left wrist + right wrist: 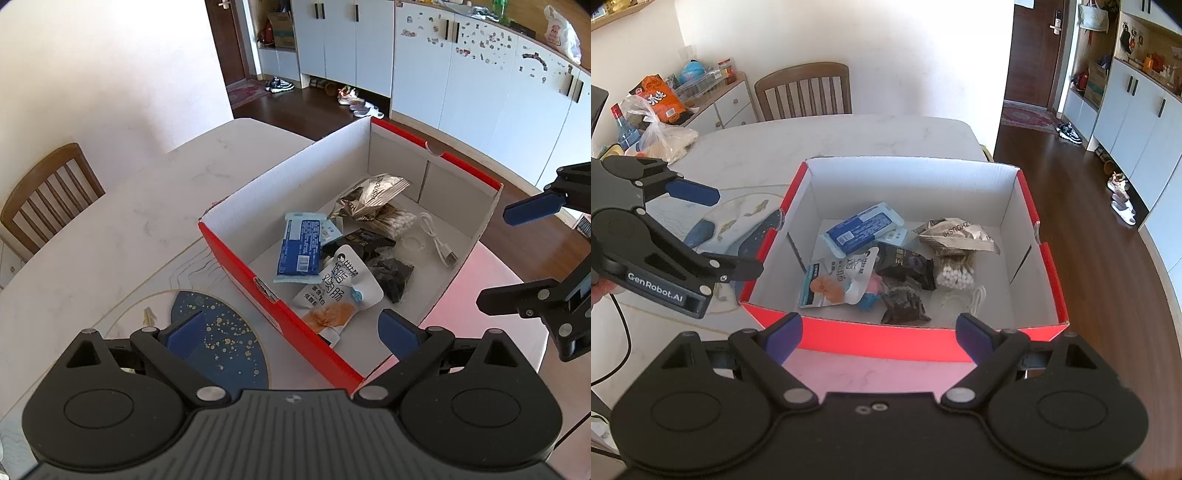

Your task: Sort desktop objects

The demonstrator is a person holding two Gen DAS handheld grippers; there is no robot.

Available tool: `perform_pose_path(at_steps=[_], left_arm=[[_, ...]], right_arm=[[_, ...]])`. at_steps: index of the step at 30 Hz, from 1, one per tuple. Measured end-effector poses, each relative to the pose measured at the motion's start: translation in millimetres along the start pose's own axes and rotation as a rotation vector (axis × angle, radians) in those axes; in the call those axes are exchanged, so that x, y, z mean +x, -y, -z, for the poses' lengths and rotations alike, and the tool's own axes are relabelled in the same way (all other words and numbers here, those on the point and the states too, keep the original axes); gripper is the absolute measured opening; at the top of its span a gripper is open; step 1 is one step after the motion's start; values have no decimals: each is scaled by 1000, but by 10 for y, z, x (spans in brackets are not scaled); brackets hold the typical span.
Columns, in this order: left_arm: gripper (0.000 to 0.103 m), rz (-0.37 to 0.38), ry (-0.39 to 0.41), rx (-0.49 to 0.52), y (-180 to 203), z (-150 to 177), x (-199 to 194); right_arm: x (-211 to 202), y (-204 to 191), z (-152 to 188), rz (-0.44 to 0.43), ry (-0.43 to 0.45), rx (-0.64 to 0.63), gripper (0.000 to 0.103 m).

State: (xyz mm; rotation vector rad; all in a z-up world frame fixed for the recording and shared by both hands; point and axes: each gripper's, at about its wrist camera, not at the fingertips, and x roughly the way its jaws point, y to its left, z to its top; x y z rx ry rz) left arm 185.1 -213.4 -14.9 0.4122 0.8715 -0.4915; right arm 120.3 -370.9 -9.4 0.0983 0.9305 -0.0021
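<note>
Both the left gripper (pixel 291 332) and right gripper (pixel 879 338) hover wide apart and empty over the near edges of the red box (pixel 901 341), where the snack packets (pixel 864 229), cotton swabs (pixel 955 275) and cable (pixel 437 240) already lie gathered, apparently sorted.

I count one red box (pixel 908 341) on the table, and inside it lie seven things: one blue-labelled wipes pack (pixel 862 228), one white snack pouch (pixel 842 275), one crinkled silvery packet (pixel 956 232), two black packets, one (pixel 905 264) at the box's middle and one (pixel 903 304) by its near wall, one bundle of cotton swabs (pixel 955 273), and one white cable (pixel 977 299). Left of the box I see one dark blue speckled plate (pixel 221 339). Behind the box, past the table's far edge, stands one wooden chair (pixel 805 90).
</note>
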Motion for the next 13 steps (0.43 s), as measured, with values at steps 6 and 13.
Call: perform_pose_path(at_steps=[6,13], left_arm=[[100,0,9,0,-18,16,-26],[100,-12,16,-27,-149,87,-85]], right_arm=[[-16,-33,18,8,-2,7,90],[-49,-83,22,14,-4,25,90]])
